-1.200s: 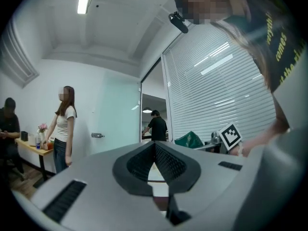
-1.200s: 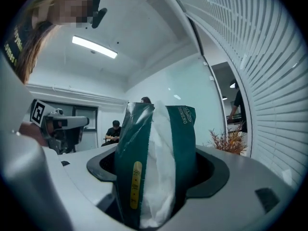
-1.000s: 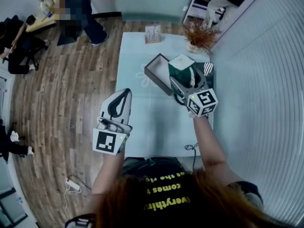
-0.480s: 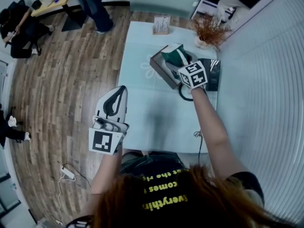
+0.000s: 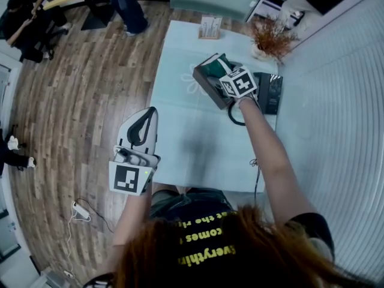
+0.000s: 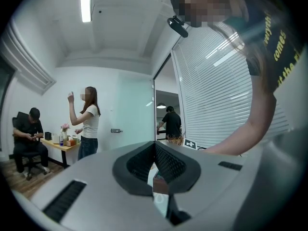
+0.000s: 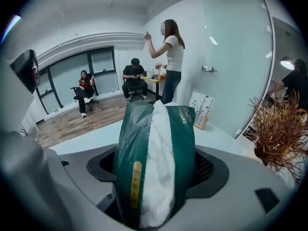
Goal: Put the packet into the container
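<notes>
While the right gripper clamps the green packet, both jaws press on its sides. The packet stands up between them, with a white strip down its middle and a small yellow label to the left of that.

Head view: packet held over the open dark box at the far right part of the pale table. Its green top shows just past the gripper's marker cube. Cannot tell whether its lower end touches the inside of the box.

A flat black item lies just beside the box on the right. A dark cable loops on the table near the right forearm. A dried plant stands at the far right corner, and a small card stand sits at the far edge.

Left gripper: held well apart from the box, over the near left edge of the table. Its own view shows the dark pads meeting at the tips with nothing between them.

Background, right gripper view: one person standing by a small desk, and two people seated further back on the wood floor.
</notes>
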Action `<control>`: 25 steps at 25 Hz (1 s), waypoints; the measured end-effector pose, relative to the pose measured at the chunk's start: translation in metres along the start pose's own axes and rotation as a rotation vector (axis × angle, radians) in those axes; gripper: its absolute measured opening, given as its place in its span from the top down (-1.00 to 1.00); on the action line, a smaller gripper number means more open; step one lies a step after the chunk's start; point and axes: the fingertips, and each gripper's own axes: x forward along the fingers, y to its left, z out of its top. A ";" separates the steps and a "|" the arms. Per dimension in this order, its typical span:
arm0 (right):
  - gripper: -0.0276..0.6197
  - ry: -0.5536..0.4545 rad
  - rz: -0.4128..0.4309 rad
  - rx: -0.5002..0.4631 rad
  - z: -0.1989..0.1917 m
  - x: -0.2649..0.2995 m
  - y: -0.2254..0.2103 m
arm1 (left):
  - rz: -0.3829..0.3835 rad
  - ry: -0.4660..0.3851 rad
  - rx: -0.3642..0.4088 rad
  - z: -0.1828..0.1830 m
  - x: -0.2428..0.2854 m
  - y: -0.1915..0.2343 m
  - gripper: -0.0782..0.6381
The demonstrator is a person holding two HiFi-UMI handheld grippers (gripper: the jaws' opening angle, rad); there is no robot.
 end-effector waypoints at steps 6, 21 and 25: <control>-0.26 0.065 0.033 0.034 -0.012 0.008 0.001 | -0.001 0.002 -0.001 0.000 0.000 -0.002 0.78; -0.30 0.116 0.124 0.072 -0.018 0.017 -0.003 | 0.002 0.005 -0.011 -0.002 -0.002 0.002 0.78; -0.31 0.119 0.131 0.056 -0.019 0.019 -0.004 | 0.013 0.007 -0.009 -0.004 -0.004 0.004 0.78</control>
